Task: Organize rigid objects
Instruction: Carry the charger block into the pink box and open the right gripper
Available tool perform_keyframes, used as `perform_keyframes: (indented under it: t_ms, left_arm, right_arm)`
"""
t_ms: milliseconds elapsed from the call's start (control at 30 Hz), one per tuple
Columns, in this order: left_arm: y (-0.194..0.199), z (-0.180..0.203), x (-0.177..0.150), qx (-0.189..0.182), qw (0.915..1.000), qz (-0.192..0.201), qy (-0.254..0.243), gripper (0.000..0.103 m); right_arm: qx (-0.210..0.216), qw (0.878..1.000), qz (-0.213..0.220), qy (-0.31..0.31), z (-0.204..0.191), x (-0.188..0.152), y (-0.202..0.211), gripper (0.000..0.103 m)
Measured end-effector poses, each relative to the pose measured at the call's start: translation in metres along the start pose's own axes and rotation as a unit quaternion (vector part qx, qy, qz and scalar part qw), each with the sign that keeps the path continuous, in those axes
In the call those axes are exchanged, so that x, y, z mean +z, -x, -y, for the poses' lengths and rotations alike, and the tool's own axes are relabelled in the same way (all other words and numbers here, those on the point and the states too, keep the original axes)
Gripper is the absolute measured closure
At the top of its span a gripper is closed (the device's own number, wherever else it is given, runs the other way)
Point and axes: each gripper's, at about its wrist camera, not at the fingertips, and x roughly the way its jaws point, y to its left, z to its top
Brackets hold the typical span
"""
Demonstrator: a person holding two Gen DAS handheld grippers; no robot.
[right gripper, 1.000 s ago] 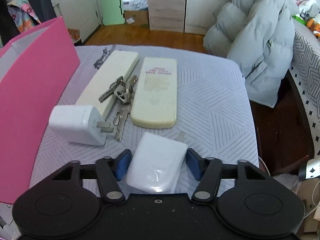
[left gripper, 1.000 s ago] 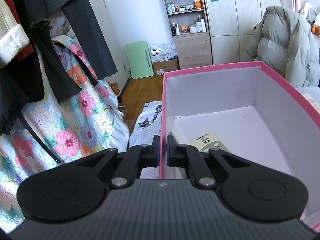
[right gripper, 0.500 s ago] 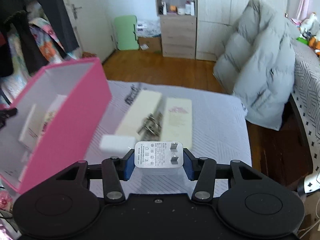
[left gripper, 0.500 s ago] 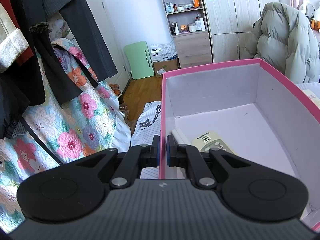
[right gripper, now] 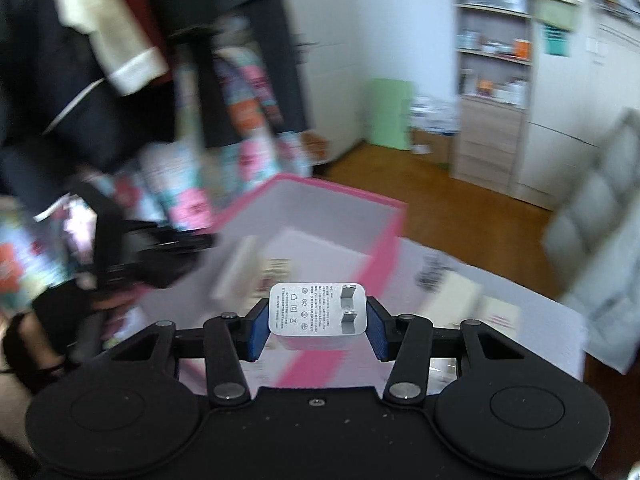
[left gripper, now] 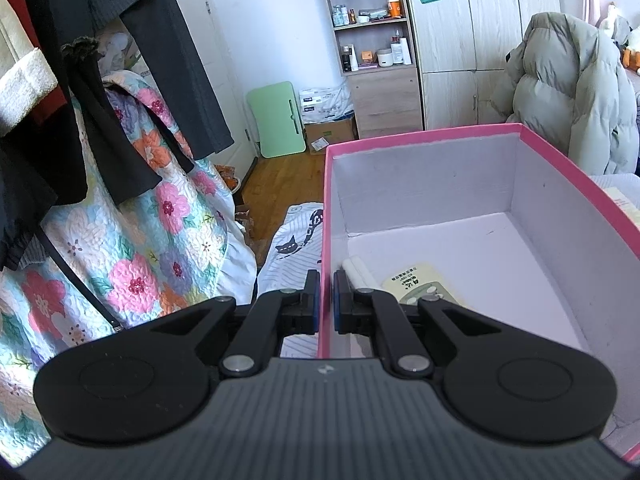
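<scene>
My left gripper is shut on the near left wall of the pink box and holds it. Inside the box lie a remote control and a white stick-like object. My right gripper is shut on a white charger plug, prongs facing the camera, and holds it in the air above the pink box's near right wall. The right wrist view is blurred by motion. The left gripper shows there at the box's left side.
Clothes and a floral quilt hang to the left of the box. Two pale remotes lie on the grey bedspread right of the box. A puffy grey jacket sits at the back right. A shelf unit stands against the far wall.
My right gripper took hold of the white charger, lifted it off the bedspread and swung it left, over the pink box. My left gripper has stayed shut on the box wall.
</scene>
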Motion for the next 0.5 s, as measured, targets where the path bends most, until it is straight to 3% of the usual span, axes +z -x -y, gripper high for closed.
perform_keyframes:
  t_ms: [300,433,500]
  left_arm:
    - [-0.003,0.005,0.008,0.006,0.9996,-0.021,-0.019,0.097]
    - [-0.005,-0.004,0.008,-0.015,0.9993,-0.033,0.003,0.097]
    - [-0.006,-0.002,0.006,-0.013,0.9993,-0.035,0.003,0.097]
  right_arm:
    - [-0.006,0.983,-0.100,0.153,-0.048,0.028,-0.053,0.049]
    - [0.002,0.965,-0.150,0.215,-0.064,0.030,-0.073,0.049]
    - [-0.014,0.951,-0.180,0.252,-0.075,0.029,-0.089,0.049]
